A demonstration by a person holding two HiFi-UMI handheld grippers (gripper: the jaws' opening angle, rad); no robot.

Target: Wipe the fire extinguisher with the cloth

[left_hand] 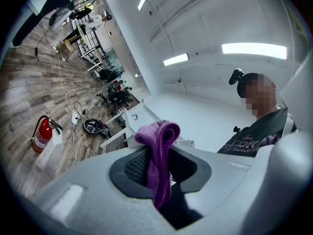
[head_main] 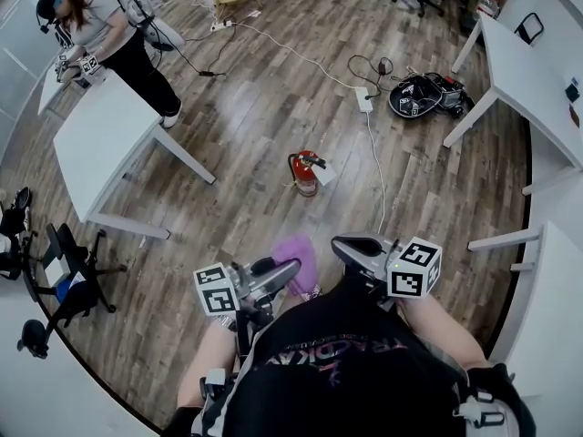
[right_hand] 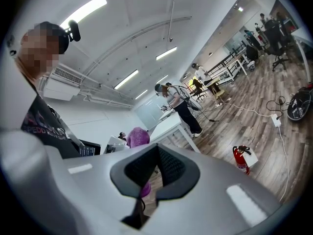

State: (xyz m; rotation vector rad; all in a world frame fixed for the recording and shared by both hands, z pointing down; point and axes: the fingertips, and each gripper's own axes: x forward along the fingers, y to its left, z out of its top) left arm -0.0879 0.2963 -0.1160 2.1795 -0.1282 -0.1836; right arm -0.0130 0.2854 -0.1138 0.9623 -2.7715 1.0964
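A red fire extinguisher (head_main: 305,171) stands upright on the wooden floor in the middle of the room, a white tag beside it. It also shows small at the left in the left gripper view, extinguisher (left_hand: 42,134), and at the right in the right gripper view, extinguisher (right_hand: 241,159). My left gripper (head_main: 290,272) is shut on a folded purple cloth (left_hand: 159,160), which hangs between its jaws; the cloth (head_main: 297,258) shows in the head view too. My right gripper (head_main: 344,247) is shut with nothing between its jaws. Both are held close to my body, well short of the extinguisher.
A white table (head_main: 105,139) stands at the left with a person (head_main: 114,35) working beside it. More white tables (head_main: 533,71) line the right side. A cable and power strip (head_main: 364,98) run across the floor past a black bag (head_main: 421,94). Black stands (head_main: 64,271) crowd the left wall.
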